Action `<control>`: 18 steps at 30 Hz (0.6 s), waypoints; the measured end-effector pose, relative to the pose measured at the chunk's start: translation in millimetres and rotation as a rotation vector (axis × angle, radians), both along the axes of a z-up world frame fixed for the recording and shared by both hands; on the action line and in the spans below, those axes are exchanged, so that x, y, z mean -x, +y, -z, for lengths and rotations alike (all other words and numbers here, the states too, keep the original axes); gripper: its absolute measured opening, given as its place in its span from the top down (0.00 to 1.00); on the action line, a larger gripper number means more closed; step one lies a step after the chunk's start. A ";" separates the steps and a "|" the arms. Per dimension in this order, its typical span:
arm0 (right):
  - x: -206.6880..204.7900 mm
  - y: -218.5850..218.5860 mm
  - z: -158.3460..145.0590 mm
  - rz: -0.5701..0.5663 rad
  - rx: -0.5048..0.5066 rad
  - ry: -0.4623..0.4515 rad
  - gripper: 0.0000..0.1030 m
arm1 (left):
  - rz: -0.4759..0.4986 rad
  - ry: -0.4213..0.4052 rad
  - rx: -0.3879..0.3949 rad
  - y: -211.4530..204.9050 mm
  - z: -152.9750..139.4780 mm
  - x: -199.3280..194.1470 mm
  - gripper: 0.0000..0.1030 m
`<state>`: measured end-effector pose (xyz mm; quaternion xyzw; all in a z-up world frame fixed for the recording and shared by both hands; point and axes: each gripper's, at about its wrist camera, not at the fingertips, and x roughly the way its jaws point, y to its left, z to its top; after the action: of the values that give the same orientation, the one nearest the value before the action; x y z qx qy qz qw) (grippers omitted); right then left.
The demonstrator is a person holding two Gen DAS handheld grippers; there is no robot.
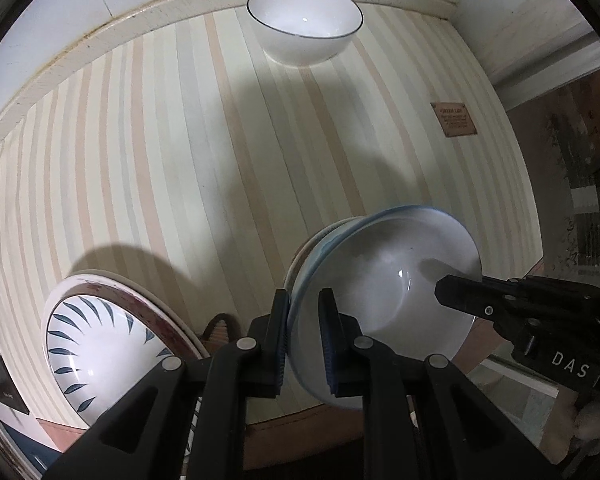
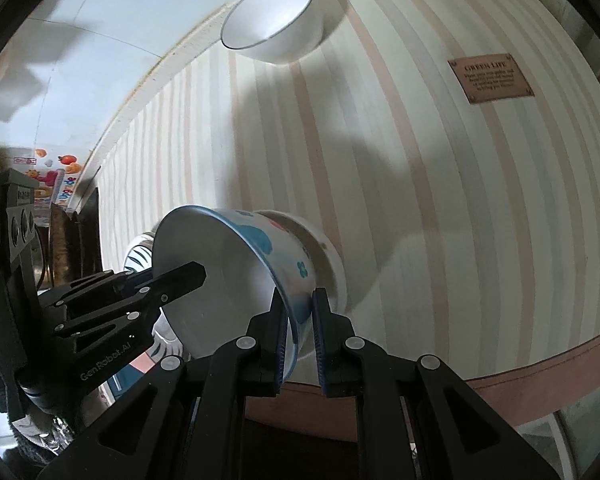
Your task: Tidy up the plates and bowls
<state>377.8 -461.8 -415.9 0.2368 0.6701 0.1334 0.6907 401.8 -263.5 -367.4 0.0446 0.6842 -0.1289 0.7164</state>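
Holding one bowl together, both grippers pinch its rim from two sides. The left gripper [image 1: 304, 340] has its fingers [image 1: 278, 344] pressed on the near edge of the blue-rimmed bowl [image 1: 380, 280], one finger outside the wall and one inside. The right gripper [image 2: 300, 344] pinches the same bowl at another part of the rim, with the painted wall squeezed between its fingers [image 2: 322, 344]. In the right wrist view the bowl shows blue flowers on its outside. It is tipped on its side, and a second white bowl [image 2: 328, 256] sits right behind it, touching it.

The bowl is near the front edge of the striped bench [image 1: 180, 160]. Beside the bowl, also by the front edge, lies a plate with blue leaves [image 1: 100, 344]; it rests on another plate. Far from the bowl, at the back edge by the wall, stands a white bowl with a dark rim [image 1: 304, 20], upright and alone. A small brown label [image 2: 490, 78] lies on the bench, well apart from the bowl. A bit of a hand [image 1: 592, 420] shows behind the right gripper.
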 end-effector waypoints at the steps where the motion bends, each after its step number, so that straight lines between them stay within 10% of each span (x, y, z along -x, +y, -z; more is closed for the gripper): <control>1: 0.1 -0.6 2.3 0.004 -0.002 0.006 0.87 | 0.004 0.001 -0.003 -1.0 1.2 0.5 0.88; 18: -6.6 11.7 18.2 -0.021 0.036 0.059 0.86 | 0.021 0.018 -0.052 -4.0 23.1 5.1 0.88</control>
<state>384.3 -450.1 -434.1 0.2210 0.6949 0.1214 0.6735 396.7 -267.5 -390.6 0.0693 0.6931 -0.1187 0.7076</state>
